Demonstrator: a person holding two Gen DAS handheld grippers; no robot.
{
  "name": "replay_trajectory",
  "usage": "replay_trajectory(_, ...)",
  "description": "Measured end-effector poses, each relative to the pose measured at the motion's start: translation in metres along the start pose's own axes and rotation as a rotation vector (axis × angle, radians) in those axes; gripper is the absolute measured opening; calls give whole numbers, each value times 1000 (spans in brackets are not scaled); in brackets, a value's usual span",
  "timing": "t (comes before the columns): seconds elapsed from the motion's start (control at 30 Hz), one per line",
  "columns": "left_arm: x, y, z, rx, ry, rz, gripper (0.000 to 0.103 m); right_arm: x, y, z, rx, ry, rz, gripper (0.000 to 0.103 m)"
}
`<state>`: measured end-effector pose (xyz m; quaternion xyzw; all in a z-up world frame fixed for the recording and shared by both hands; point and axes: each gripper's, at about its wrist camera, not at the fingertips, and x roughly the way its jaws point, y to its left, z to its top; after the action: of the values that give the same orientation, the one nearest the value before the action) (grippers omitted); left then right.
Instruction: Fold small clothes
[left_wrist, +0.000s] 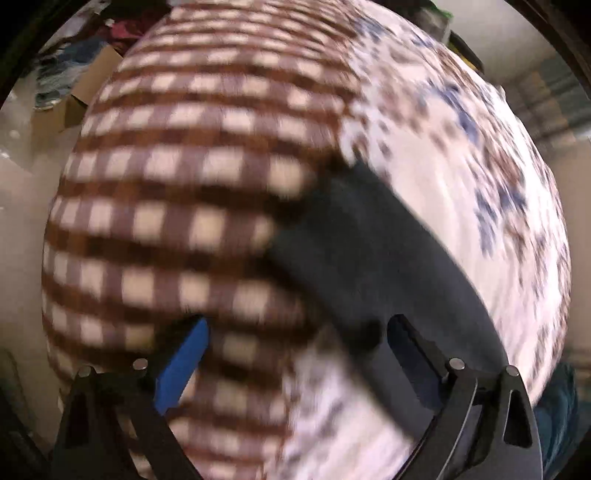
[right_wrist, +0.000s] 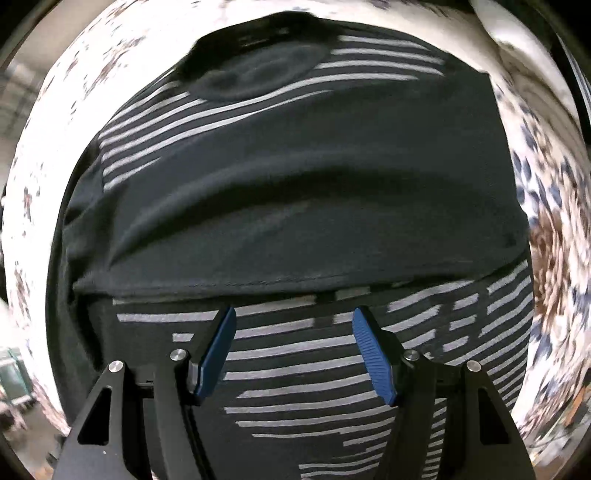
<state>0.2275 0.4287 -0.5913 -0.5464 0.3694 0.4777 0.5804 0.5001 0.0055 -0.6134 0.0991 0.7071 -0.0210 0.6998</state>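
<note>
- The floral bedsheet (right_wrist: 546, 229) spreads under everything, with a brown checked cloth (left_wrist: 177, 192) over its left part.
- The dark striped shirt (right_wrist: 295, 184) lies on the sheet, its far half folded over.
- Your right gripper (right_wrist: 295, 354) points down over the shirt's near striped part, fingers apart.
- Your left gripper (left_wrist: 295, 354) hangs wide apart, dark fabric by its right finger.

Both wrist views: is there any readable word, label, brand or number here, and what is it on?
None can be read.
Neck label inside the collar of the dark striped shirt: a dark patch, too blurred to tell whether it carries text.
Checked cloth, floral bedsheet and cardboard box: motion-blurred, no lettering visible.
</note>
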Motion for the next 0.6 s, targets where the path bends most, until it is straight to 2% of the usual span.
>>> replay_trajectory(0.03,1,-7,4,11,-48,16,90,1,6,-1,-4,-2,-13,68)
replay_trajectory(0.07,1,-14,4,31,-78,30,76,2,12,-3,-6,-9,-44,68)
replay_trajectory(0.1,1,-21,4,58,-103,43,66,2,15,-3,-4,-16,-67,68)
replay_trajectory(0.13,2,-33,6,105,-128,48,38,2,19,-3,4,-24,-96,68)
replay_trajectory(0.17,2,-39,8,140,-143,44,14,2,22,-2,17,-31,-145,68)
replay_trajectory(0.23,0,-56,11,199,-164,40,6,-1,18,-2,52,-50,-171,68)
replay_trajectory(0.27,-1,-64,19,213,-174,18,6,1,20,0,64,-57,-169,71)
replay_trajectory(0.3,-8,-72,23,229,-188,4,6,1,19,1,68,-60,-170,80)
replay_trajectory(0.4,-39,-82,36,285,-246,-54,6,6,29,10,45,-80,-202,83)
replay_trajectory(0.43,-53,-94,37,325,-276,-78,6,5,29,10,29,-84,-212,83)
replay_trajectory(0.5,-78,-121,34,415,-323,-122,6,4,27,10,-2,-97,-213,94)
replay_trajectory(0.6,-120,-176,7,608,-390,-181,5,6,24,19,-32,-127,-217,96)
